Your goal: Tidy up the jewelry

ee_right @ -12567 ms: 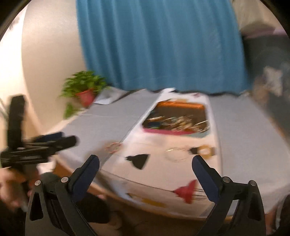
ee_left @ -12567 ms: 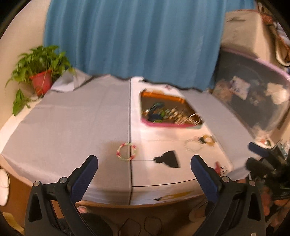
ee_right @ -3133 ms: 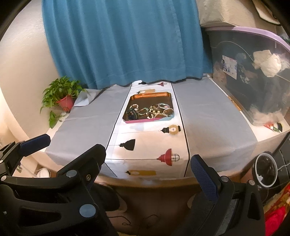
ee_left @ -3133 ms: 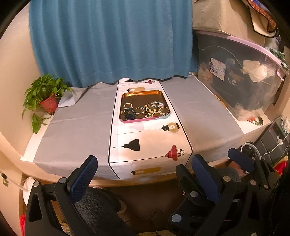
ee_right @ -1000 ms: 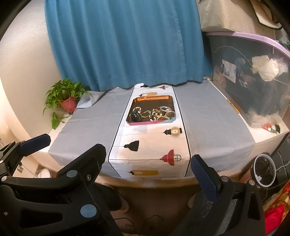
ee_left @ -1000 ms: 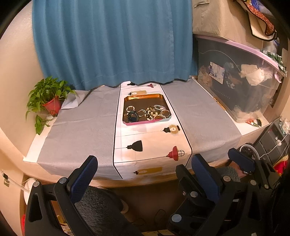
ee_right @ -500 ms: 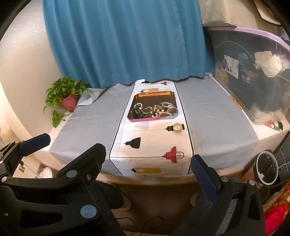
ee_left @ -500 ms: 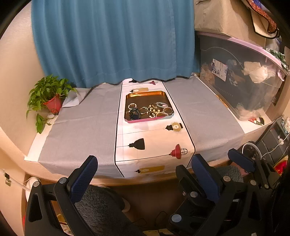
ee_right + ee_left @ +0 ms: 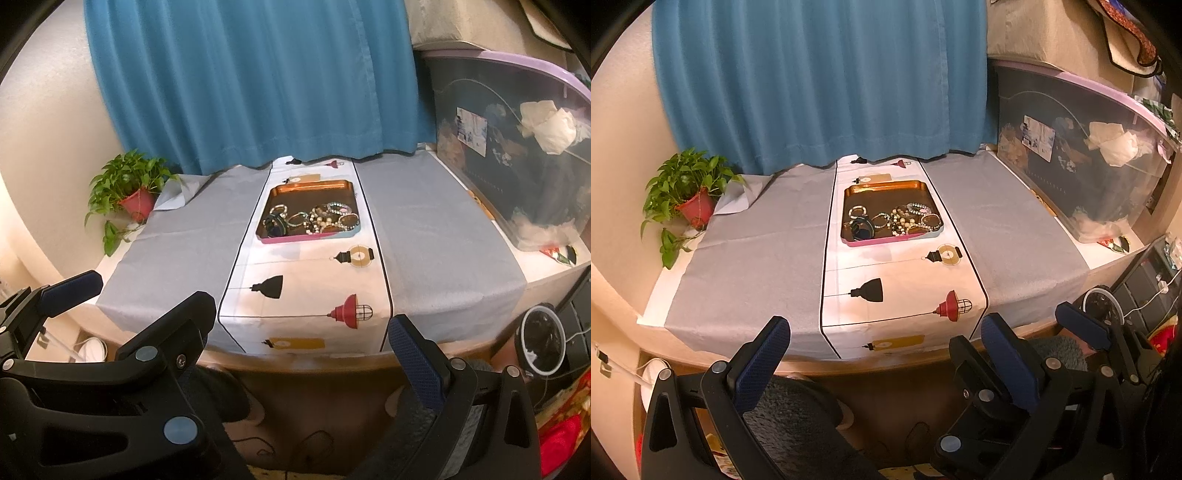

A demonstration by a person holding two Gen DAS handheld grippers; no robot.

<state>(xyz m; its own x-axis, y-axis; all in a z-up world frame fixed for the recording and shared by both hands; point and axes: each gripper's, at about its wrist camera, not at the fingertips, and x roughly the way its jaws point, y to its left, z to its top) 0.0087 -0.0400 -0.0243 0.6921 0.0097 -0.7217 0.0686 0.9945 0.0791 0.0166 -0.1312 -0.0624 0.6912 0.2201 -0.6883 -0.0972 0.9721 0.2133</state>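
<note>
Holding: nothing, both tools
Left tool [image 9: 882, 354]: wide, lower frame
Right tool [image 9: 306, 332]: wide, lower frame
Jewelry [image 9: 897, 219]: piled in tray [image 9: 886, 186], centre, on desk [image 9: 757, 258]

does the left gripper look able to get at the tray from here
Probably yes. The left gripper is open, holds nothing and sits back off the table edge; only bare runner lies between it and the tray.

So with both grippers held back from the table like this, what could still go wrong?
The jewelry lies bunched at the near end of the tray, so picking one piece may drag others. The tray sits on a loose runner that could slide. The left gripper and right gripper are close and could collide.
</note>
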